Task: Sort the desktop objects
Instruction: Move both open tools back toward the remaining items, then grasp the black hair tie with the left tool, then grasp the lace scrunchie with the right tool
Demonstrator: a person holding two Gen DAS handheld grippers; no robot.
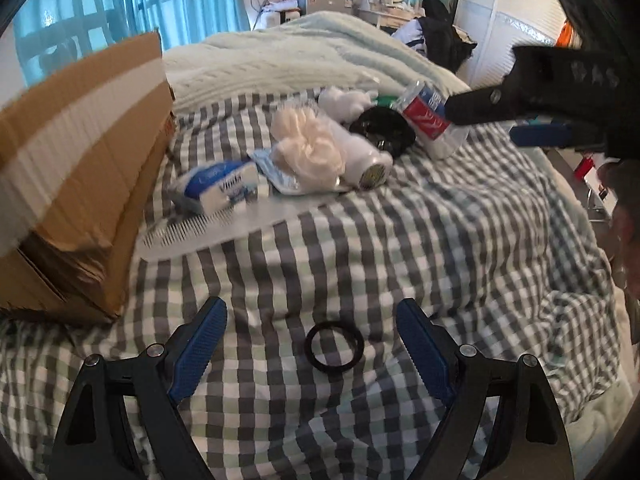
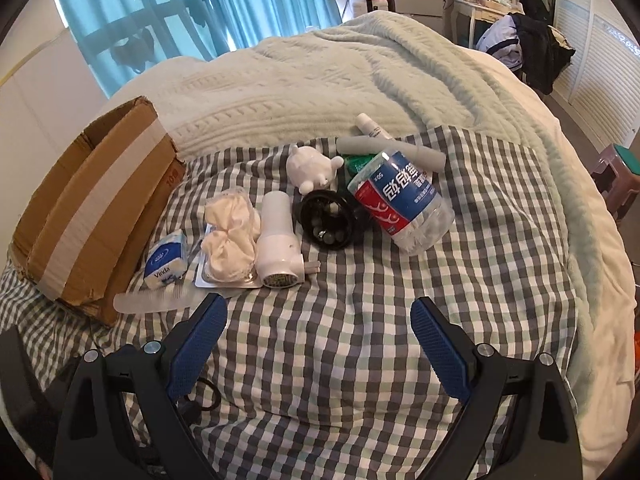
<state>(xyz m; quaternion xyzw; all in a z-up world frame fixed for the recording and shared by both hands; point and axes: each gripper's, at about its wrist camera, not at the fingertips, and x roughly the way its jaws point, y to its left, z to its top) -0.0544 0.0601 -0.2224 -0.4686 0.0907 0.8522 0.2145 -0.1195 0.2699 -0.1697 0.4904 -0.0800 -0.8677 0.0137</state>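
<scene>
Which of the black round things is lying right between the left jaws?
The thin black ring, alone on the checked blanket between the open jaws. The other black round thing, thick and bowl-like, sits far off among the clutter.

— Any writing you can read?
— "Vinda" on the small blue-and-white tissue pack (image 2: 167,260), and "10" in red on the cardboard box (image 2: 171,179).
— The plastic bottle (image 2: 402,206)?
— Large white Chinese characters on its blue-and-red label; the small print is illegible.
</scene>
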